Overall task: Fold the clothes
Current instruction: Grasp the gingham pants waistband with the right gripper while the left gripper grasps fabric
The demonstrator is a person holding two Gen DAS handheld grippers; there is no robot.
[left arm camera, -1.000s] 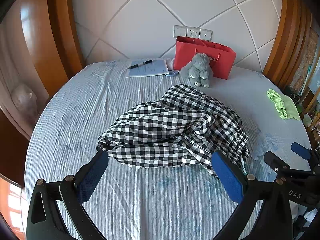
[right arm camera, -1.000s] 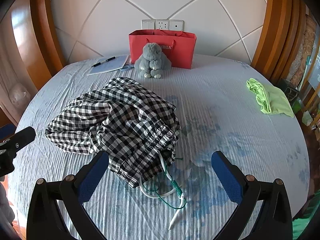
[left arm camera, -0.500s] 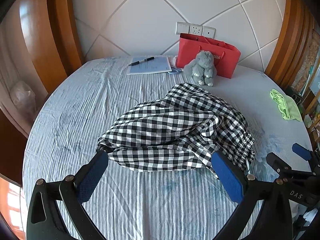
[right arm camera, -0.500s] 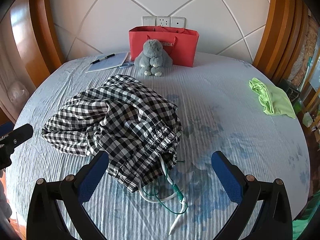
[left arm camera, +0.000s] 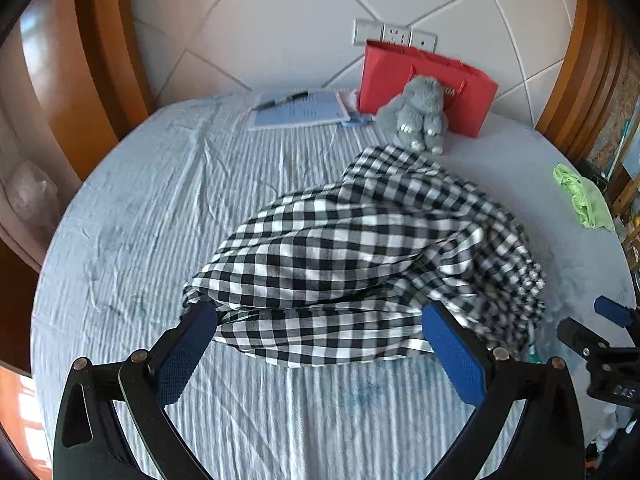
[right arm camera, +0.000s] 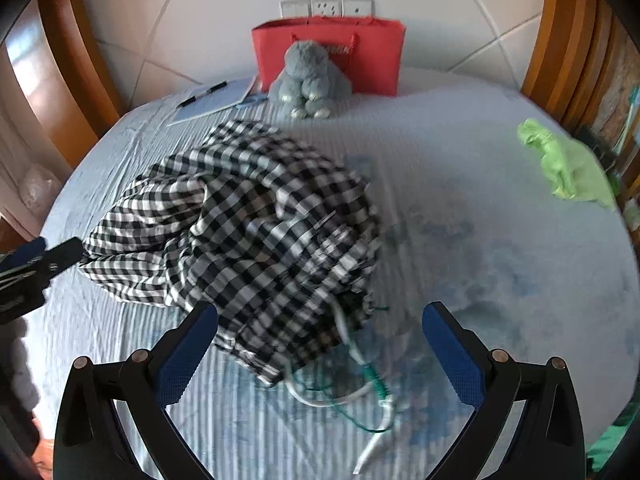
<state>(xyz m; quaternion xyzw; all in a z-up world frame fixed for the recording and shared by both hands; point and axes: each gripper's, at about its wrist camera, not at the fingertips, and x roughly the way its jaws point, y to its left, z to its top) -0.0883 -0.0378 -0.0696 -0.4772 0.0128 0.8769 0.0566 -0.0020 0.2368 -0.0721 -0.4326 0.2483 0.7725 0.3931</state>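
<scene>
A crumpled black-and-white checked garment [left arm camera: 360,256] lies in a heap on the light blue striped sheet [left arm camera: 160,216]. It also shows in the right wrist view [right arm camera: 248,232], with its gathered waistband and white and green drawstrings [right arm camera: 360,384] toward me. My left gripper [left arm camera: 320,344] is open, its fingertips [left arm camera: 196,332] at the garment's near hem. My right gripper [right arm camera: 320,340] is open over the waistband end. Neither holds anything.
A red paper bag [left arm camera: 424,80], a grey plush rabbit [left arm camera: 420,116] and a notepad with a pen [left arm camera: 296,110] stand at the far side. A green cloth [right arm camera: 560,164] lies at the right. Wooden bed frame [left arm camera: 104,64] curves around the mattress.
Both grippers have moved forward and closer to the checked garment. The garment itself lies where it was. Both stay open.
</scene>
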